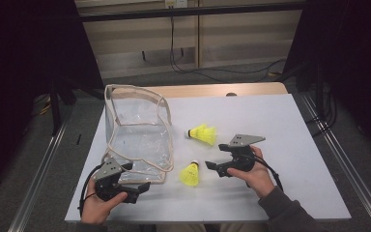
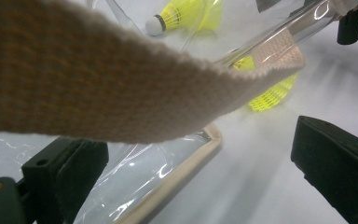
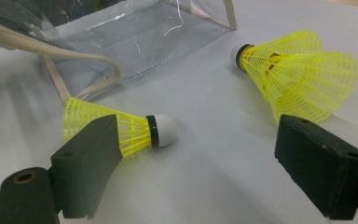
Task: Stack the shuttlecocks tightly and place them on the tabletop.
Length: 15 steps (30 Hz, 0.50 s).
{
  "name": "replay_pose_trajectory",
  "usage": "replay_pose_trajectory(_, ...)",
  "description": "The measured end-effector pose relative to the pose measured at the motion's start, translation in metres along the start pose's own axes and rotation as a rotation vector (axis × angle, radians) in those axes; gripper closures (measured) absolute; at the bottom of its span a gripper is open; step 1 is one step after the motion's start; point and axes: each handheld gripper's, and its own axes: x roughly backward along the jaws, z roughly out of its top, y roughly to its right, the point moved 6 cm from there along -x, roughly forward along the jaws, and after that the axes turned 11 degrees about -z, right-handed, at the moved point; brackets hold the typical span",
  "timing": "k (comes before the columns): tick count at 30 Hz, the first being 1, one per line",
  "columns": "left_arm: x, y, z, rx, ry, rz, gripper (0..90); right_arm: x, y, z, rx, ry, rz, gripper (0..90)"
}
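Both grippers sit low on the white table (image 1: 280, 125) in the high view. At the near left corner, the left gripper (image 1: 140, 189) lies in the person's left hand (image 1: 96, 205), its jaws pointing right, just under the near edge of the clear bag (image 1: 137, 140); from this view I cannot tell whether those jaws touch the bag. That bag stands open on the left half of the table, its cream strap (image 1: 140, 92) looping around the rim. Held in the person's right hand (image 1: 258, 176), the right gripper (image 1: 216, 162) has its jaws spread and pointing left. Two yellow shuttlecocks lie just right of the bag: the near shuttlecock (image 1: 190, 174) is just left of the right gripper's jaws, and the far shuttlecock (image 1: 204, 134) lies a little beyond it.

From the left gripper view, its own two black jaws stand wide apart, with a corner of the clear bag (image 2: 168, 172) lying between them on the table and neither pad pressing on it. A cream strap (image 2: 98, 93) crosses close in front of the lens, blurred. Behind it are both shuttlecocks (image 2: 186, 16) (image 2: 270, 93).

From the right gripper view, the jaws are open and empty. The near shuttlecock (image 3: 121, 128) lies on its side just beyond the left-hand jaw, white cork toward the gap. The far shuttlecock (image 3: 298, 70) lies beyond the right-hand jaw, and the clear bag (image 3: 135, 37) sits behind.
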Motion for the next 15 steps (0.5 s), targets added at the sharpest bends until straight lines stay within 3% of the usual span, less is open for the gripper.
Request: replay_pose_trajectory(15,-0.0005,-0.0002,-0.0001,0.002,-0.002,-0.001,3.8,-0.0015,-0.0074,-0.0008,0.013,-0.010,0.031,11.5)
